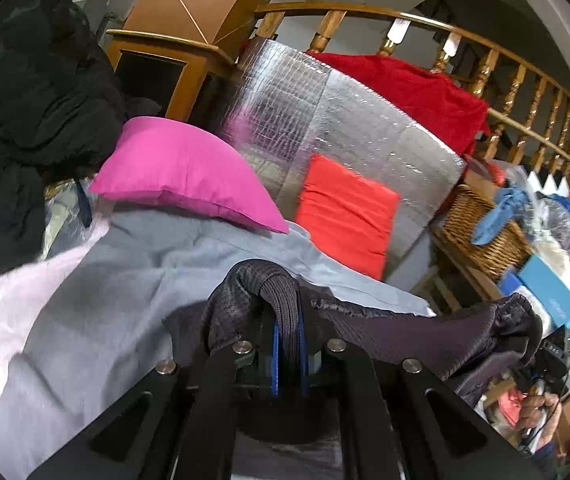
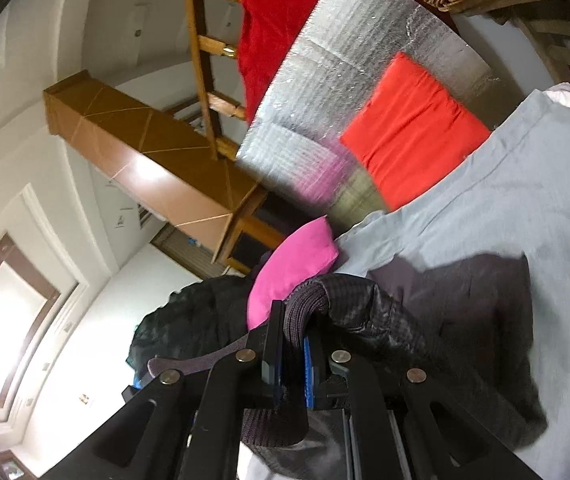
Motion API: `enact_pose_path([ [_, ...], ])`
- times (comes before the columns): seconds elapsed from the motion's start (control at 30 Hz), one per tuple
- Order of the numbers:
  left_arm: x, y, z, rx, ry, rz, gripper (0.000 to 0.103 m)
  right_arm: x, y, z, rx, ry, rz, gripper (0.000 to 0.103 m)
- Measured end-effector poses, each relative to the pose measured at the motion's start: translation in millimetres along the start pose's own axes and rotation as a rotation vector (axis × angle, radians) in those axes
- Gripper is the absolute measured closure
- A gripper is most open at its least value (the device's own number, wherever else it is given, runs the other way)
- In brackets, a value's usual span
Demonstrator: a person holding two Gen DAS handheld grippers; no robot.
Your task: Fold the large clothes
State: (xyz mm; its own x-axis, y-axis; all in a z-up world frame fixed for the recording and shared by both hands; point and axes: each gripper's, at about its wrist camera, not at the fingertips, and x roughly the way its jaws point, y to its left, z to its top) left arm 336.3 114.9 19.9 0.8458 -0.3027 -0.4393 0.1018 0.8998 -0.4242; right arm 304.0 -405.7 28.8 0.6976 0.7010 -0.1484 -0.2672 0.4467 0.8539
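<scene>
A dark grey garment (image 1: 405, 336) with a ribbed waistband is held up over a grey sheet (image 1: 133, 272). My left gripper (image 1: 288, 344) is shut on the ribbed band, which loops over its blue pads (image 1: 276, 360). The cloth stretches right from it to a bunched end (image 1: 517, 320). In the right wrist view my right gripper (image 2: 293, 364) is shut on the same ribbed band (image 2: 305, 300), and the dark garment (image 2: 477, 340) hangs from it down onto the grey sheet (image 2: 505, 200). That view is rolled sideways.
A pink pillow (image 1: 181, 172) and an orange cushion (image 1: 345, 212) lie at the sheet's far end against a silver foil panel (image 1: 325, 120). A red cloth (image 1: 417, 92) hangs on a wooden railing. A wicker basket (image 1: 481, 228) and clutter stand right; dark clothes (image 1: 33, 92) pile left.
</scene>
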Motion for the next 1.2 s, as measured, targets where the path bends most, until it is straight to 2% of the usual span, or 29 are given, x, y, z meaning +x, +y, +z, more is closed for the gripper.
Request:
enact_pose_path([
  [0.27, 102.2, 5.8, 20.6, 0.020, 0.085, 0.083, 0.095, 70.4, -47.6, 45.9, 0.038, 0.006, -0.127, 0.095],
  [0.53, 192.9, 29.6, 2.8, -0.004, 0.208, 0.173, 0.095, 128.2, -111.7, 57.9, 0.075, 0.070, -0.283, 0.095],
  [0.77, 222.3, 39.3, -1.8, -0.016, 0.251, 0.194, 0.095, 151.7, -137.8, 60.9, 0.058, 0.110, -0.354, 0.095],
  [0.93, 243.0, 42.1, -6.9, -0.002, 0.289, 0.210, 0.094, 160.8, -160.0, 57.5, 0.091, 0.128, -0.407, 0.095],
  [1.2, 257.3, 49.3, -8.1, -0.050, 0.306, 0.206, 0.090, 166.5, -182.0, 54.9, 0.158, 0.133, -0.423, 0.095],
])
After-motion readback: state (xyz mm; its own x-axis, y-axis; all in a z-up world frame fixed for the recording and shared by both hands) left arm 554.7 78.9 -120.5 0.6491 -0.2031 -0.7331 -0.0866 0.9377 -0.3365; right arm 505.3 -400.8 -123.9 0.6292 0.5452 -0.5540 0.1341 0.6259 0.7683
